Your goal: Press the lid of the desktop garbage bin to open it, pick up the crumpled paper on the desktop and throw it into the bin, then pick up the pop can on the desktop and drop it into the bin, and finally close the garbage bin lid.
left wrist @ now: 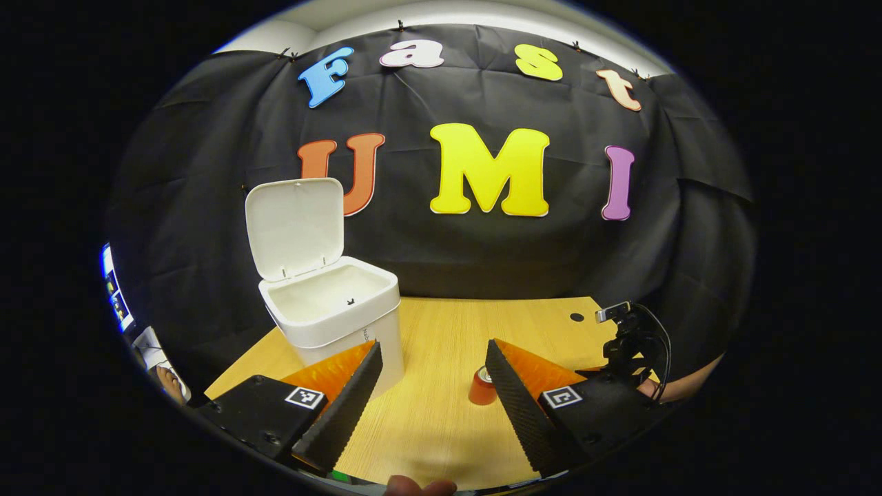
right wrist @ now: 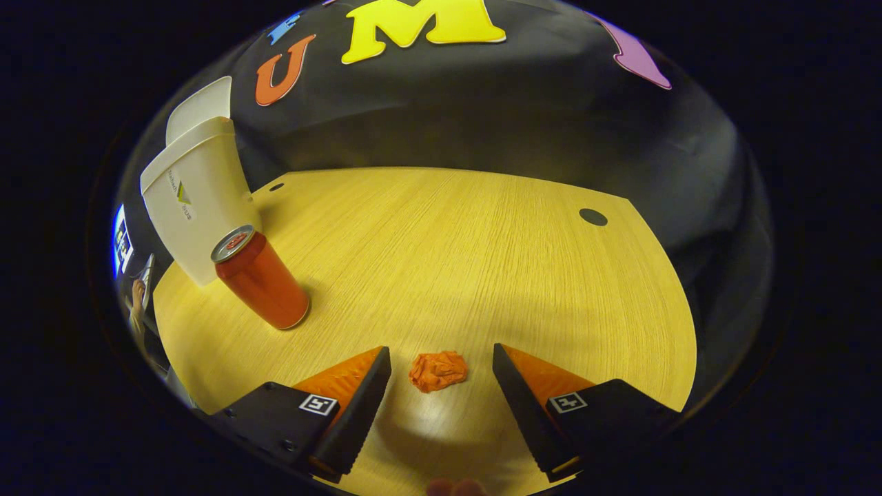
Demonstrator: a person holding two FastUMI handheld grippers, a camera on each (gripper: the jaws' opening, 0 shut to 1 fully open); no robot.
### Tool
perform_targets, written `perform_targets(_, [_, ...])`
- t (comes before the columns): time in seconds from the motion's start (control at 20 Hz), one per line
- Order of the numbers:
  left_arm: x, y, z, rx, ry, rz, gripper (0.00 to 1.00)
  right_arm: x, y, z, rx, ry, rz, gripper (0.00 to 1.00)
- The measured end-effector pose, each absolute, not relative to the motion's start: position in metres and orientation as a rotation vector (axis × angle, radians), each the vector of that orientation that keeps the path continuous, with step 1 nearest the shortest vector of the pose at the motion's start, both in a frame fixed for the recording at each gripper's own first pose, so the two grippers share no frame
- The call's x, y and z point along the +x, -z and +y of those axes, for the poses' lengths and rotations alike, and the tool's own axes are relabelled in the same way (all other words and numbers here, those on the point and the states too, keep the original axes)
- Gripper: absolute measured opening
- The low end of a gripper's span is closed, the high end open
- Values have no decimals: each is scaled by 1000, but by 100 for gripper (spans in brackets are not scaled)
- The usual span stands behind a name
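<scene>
Between our right gripper's (right wrist: 441, 368) spread fingers lies the crumpled paper (right wrist: 438, 371), an orange wad resting on the worktop (right wrist: 482, 248) close to its near edge; neither finger touches it, and a gap shows on each side of the wad. Farther back and toward the worktop's left edge, in the right gripper view, we see the pop can (right wrist: 260, 279) standing upright, red with a silver top. Just behind it stands the white garbage bin (right wrist: 196, 200), its lid (right wrist: 200, 110) raised. From this view we cannot tell whether the can touches the bin or only stands in front of it.

Our left gripper (left wrist: 433, 365) also has its fingers wide apart and holds nothing; it hangs above the worktop (left wrist: 441, 331), facing the back wall. In the left gripper view the bin (left wrist: 331, 310) sits at the worktop's back left corner with its lid (left wrist: 295, 227) swung up on the rear hinge, so we look into the pale inside. Whether anything lies at its bottom we cannot tell. The can (left wrist: 482, 386) shows beside the inner edge of the finger on the view's right, partly hidden by it. Near the worktop's right edge a small black camera on a stand (left wrist: 623, 337) trails a cable
</scene>
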State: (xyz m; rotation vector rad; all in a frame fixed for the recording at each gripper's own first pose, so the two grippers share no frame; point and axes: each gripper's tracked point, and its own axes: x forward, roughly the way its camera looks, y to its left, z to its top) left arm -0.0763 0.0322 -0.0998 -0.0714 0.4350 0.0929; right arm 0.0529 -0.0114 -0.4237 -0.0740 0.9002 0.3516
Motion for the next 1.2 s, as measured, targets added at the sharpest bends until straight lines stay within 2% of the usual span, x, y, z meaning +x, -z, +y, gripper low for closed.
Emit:
perform_targets(0.2, [-75,98,37,-62,-100,441,99,51,430,-8,-99,-358,917,95])
perform_targets(0.25, [-75,98,38,-57,-101,440,99,50,431,-6,-91,-362,924,90])
perform_targets(0.35, [-77,98,42,-49,-104,444,99,46,436,-5,-88,-363,944,86])
perform_targets(0.45, [-80,99,45,-45,-110,445,99,44,440,-10,-107,-350,967,75])
perform_targets(0.55, [-83,100,48,-57,-111,447,99,44,440,-12,-116,-346,965,53])
perform_targets(0.7, [-89,103,52,-87,-121,461,99,46,440,-18,-139,-324,962,52])
perform_targets(0.75, [-91,104,53,-88,-127,462,99,45,440,-19,-148,-317,967,27])
perform_targets(0.85, [-94,101,56,-88,-131,458,99,42,439,-17,-128,-313,979,24])
perform_targets(0.95, [-98,102,58,-87,-135,456,99,41,435,-17,-117,-305,986,27])
perform_targets(1.0, [-99,101,59,-89,-135,457,99,38,431,-14,-99,-314,990,12])
perform_targets(1.05, [-99,100,59,-93,-132,455,99,36,423,-10,-79,-320,988,10])
perform_targets(1.2, [-102,101,62,-103,-126,443,99,33,382,6,-55,-360,939,12])
